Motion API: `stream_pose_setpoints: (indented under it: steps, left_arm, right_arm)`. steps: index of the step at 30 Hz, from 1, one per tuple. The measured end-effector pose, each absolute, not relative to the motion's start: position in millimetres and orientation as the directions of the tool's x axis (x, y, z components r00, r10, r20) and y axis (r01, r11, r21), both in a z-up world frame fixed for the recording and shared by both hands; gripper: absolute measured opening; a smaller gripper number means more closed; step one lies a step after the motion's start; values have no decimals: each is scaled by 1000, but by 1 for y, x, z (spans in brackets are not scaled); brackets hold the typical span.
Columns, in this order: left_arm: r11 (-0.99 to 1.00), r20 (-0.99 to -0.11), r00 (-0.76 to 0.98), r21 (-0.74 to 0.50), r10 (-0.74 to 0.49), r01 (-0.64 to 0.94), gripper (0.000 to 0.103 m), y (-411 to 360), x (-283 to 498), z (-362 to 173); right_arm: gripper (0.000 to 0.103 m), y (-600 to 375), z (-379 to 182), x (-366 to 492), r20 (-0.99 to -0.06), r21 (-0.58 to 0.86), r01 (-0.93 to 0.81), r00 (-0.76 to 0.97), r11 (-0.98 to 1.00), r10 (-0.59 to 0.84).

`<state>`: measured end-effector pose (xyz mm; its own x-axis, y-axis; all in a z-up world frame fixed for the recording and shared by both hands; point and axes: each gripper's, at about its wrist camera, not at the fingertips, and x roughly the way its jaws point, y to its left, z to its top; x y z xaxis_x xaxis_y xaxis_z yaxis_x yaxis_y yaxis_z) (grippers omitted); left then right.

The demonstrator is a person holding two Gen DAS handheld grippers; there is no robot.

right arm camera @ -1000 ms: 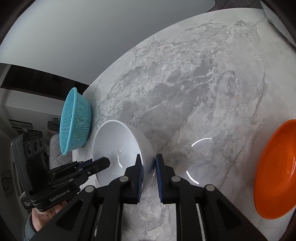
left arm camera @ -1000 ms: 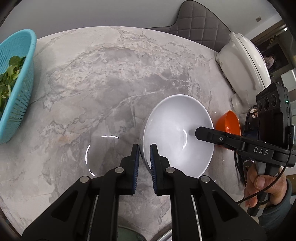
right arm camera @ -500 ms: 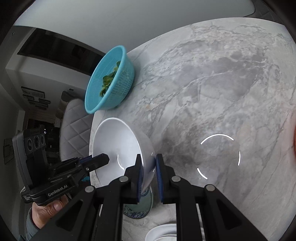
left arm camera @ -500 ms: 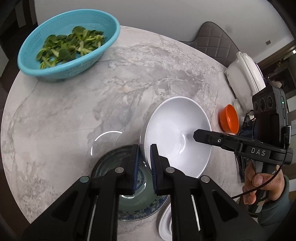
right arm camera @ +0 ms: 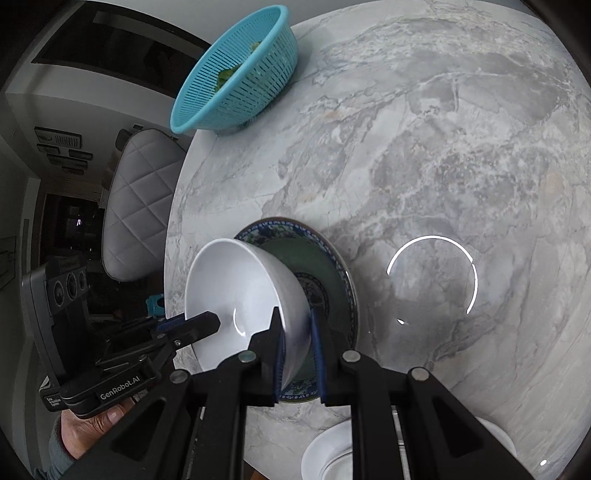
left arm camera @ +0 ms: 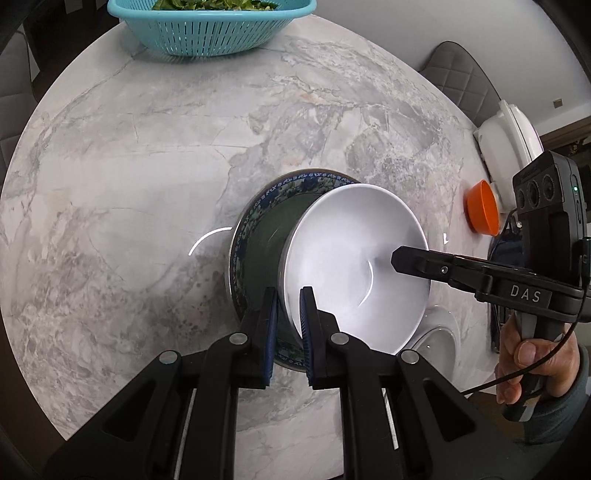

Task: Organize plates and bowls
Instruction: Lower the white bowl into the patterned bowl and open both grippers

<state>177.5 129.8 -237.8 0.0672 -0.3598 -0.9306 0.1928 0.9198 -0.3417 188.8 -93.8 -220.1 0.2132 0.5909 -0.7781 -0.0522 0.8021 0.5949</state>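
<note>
Both sets of jaws are clamped on the rim of the white bowl (left arm camera: 354, 266): the left gripper (left arm camera: 289, 317) pinches the near edge, the right gripper (right arm camera: 297, 343) the opposite edge. The bowl hangs tilted over the patterned plate (left arm camera: 258, 258), covering its right part in the left wrist view; whether its foot touches the plate I cannot tell.

The step in hand looks like stacking the bowl onto that plate. The next move calls for centring and levelling it over the plate, lowering, then loosening both grips.

Beyond the plate on the desk (left arm camera: 129, 184) stands the teal colander (left arm camera: 210, 26). Only the left view shows the orange bowl (left arm camera: 482, 212) to the plate's right; the right view shows more fully the white dish (right arm camera: 328, 454) at the desk edge nearest the person.
</note>
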Motion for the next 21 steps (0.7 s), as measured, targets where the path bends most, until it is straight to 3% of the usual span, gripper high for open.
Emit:
stream_pose_setpoints:
  steps: [21]
  left_arm:
    - [930,-948,41,-300,-315,212,11,113,198,-268]
  right_arm:
    - [15,-80,-232,191,-839,494,-92,209,865,502]
